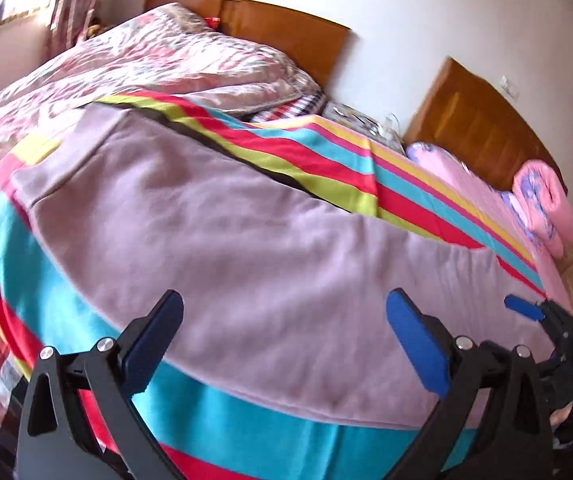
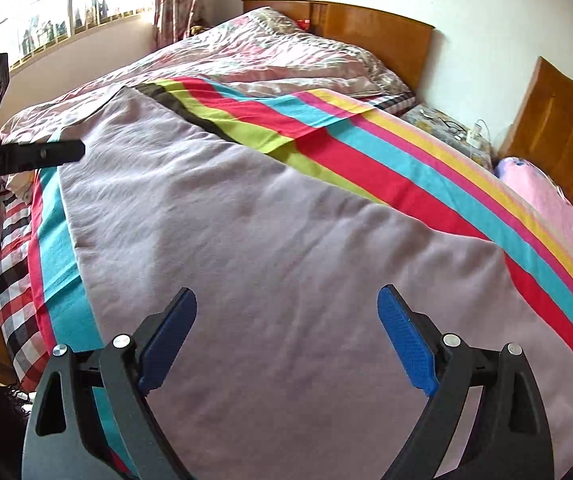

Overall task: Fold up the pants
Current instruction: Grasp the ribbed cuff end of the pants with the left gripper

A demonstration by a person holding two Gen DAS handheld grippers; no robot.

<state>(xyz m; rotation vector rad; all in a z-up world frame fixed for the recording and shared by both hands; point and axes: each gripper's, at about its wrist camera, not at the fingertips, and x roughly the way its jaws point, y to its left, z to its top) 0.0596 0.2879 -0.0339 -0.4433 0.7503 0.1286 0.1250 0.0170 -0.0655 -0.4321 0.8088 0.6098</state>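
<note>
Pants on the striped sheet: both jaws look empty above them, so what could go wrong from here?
1. The pants lie flat on the striped sheet; a low pinch by the open right gripper may catch the sheet too.
2. The left gripper and the right are near each other, so they could collide.

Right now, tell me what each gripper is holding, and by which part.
Nothing is held. The left gripper and the right gripper both stand open above the mauve pants, with nothing between their fingers.

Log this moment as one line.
pants: flat on striped sheet | left gripper: open, empty | right gripper: open, empty
</note>
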